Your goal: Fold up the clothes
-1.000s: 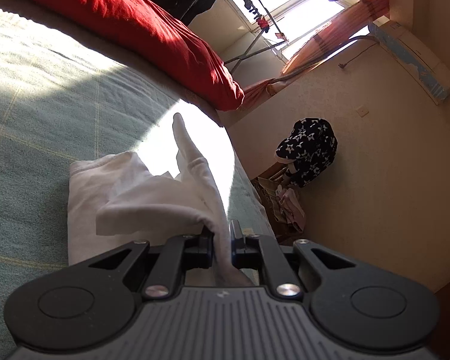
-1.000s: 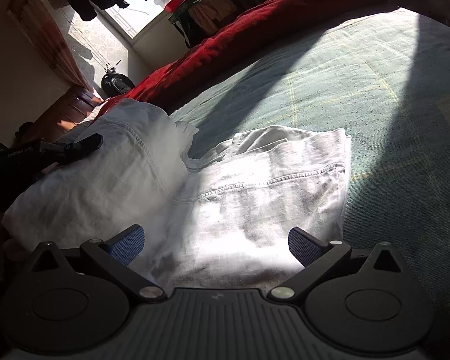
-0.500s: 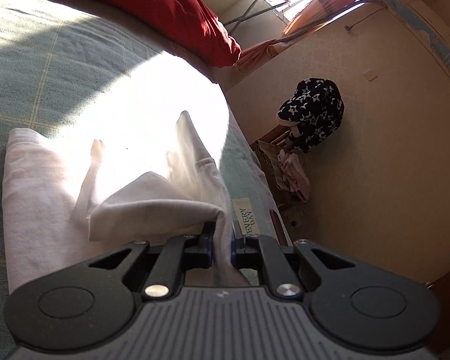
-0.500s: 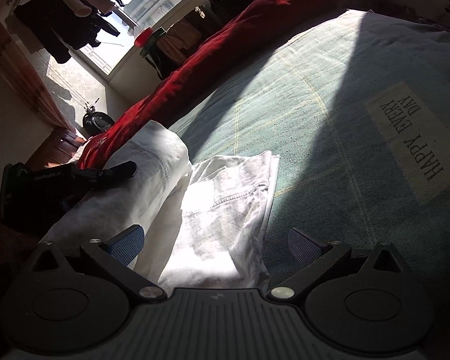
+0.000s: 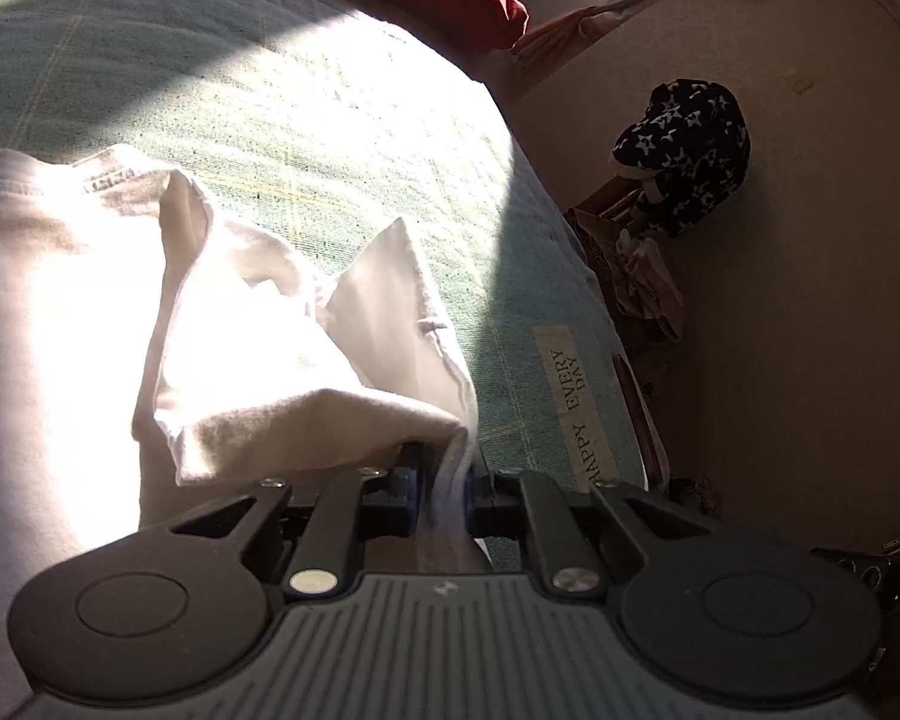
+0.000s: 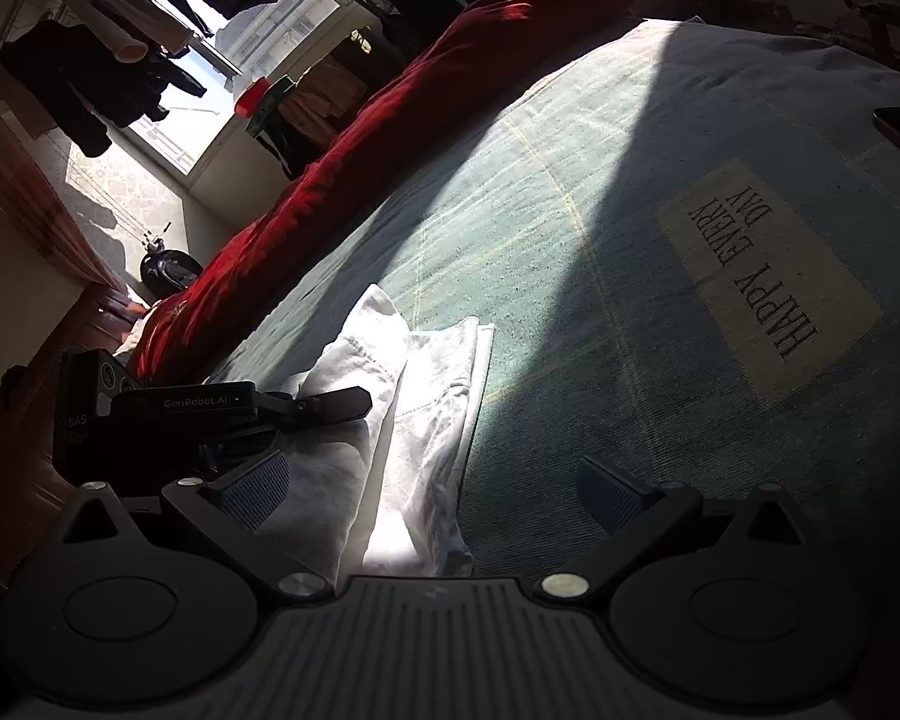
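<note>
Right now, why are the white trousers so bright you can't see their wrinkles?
Left wrist view: direct sun washes out the white trousers; right wrist view: they lie half shaded, so seams show, and the bedspread is split by a hard shadow.

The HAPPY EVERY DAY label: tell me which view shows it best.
The right wrist view. There the HAPPY EVERY DAY label lies large and whole on the green bedspread, though upside down. The left wrist view shows it small, sideways, near the bed's edge.
</note>
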### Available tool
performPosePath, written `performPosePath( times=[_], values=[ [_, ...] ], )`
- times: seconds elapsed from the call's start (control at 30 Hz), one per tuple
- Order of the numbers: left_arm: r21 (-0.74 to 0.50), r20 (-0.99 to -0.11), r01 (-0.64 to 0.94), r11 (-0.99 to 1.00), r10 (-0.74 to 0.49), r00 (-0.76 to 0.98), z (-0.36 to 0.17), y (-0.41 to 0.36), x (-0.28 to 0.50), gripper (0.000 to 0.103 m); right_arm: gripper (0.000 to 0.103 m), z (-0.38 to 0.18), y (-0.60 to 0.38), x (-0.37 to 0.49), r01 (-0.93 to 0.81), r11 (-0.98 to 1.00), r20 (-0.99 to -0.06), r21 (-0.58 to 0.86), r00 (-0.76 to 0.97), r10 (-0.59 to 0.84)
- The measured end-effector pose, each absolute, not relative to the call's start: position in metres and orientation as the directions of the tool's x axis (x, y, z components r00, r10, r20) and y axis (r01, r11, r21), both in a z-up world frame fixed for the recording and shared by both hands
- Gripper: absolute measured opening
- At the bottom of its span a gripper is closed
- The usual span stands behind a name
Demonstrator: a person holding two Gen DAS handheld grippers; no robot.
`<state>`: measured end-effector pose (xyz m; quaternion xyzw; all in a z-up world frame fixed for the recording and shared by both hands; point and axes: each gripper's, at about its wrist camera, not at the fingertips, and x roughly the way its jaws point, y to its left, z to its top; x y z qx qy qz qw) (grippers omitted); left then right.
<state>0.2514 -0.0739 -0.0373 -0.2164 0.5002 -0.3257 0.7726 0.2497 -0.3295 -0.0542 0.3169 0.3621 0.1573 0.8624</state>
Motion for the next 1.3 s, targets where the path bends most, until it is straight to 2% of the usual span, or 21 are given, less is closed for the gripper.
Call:
performPosePath(
  times=[0.03, 0.2, 0.3, 0.5, 0.63, 0.77, 1.03, 1.3],
  values=[
    [-0.651, -0.64, 0.295, 0.7, -0.714, 0.283, -0.038, -0.077, 0.251, 0.014, 0.103, -0.055, -0.33, 0.25, -0.039, 0.75, -0.526, 0.66, 0.689, 0.499],
    [-0.636, -0.654, 0.316, 0.704, -0.709, 0.263, -0.038, -0.086, 0.25, 0.036, 0.103, -0.056, -0.329, 0.251, -0.035, 0.753, -0.534, 0.657, 0.683, 0.499],
    [-0.629, -0.651, 0.338, 0.7, -0.712, 0.262, -0.032, -0.087, 0.248, 0.042, 0.103, -0.056, -0.327, 0.25, -0.037, 0.758, -0.54, 0.651, 0.679, 0.498],
    [-0.614, -0.646, 0.383, 0.691, -0.718, 0.26, -0.021, -0.089, 0.243, 0.047, 0.103, -0.053, -0.327, 0.247, -0.036, 0.763, -0.542, 0.646, 0.683, 0.49],
    [-0.555, -0.656, 0.432, 0.711, -0.693, 0.298, -0.012, -0.071, 0.231, 0.051, 0.103, -0.051, -0.326, 0.245, -0.039, 0.764, -0.538, 0.644, 0.687, 0.489],
    [-0.412, -0.677, 0.508, 0.756, -0.628, 0.384, -0.001, -0.049, 0.207, 0.051, 0.103, -0.049, -0.322, 0.243, -0.051, 0.762, -0.533, 0.645, 0.685, 0.497],
    [-0.011, -0.703, 0.661, 0.75, -0.476, 0.528, 0.017, -0.011, 0.123, 0.052, 0.103, -0.044, -0.307, 0.238, -0.089, 0.761, -0.524, 0.643, 0.673, 0.522],
    [0.359, -0.717, 0.71, 0.606, -0.308, 0.625, -0.02, -0.017, 0.056, 0.056, 0.103, -0.04, -0.289, 0.236, -0.123, 0.763, -0.532, 0.635, 0.646, 0.547]
  ],
)
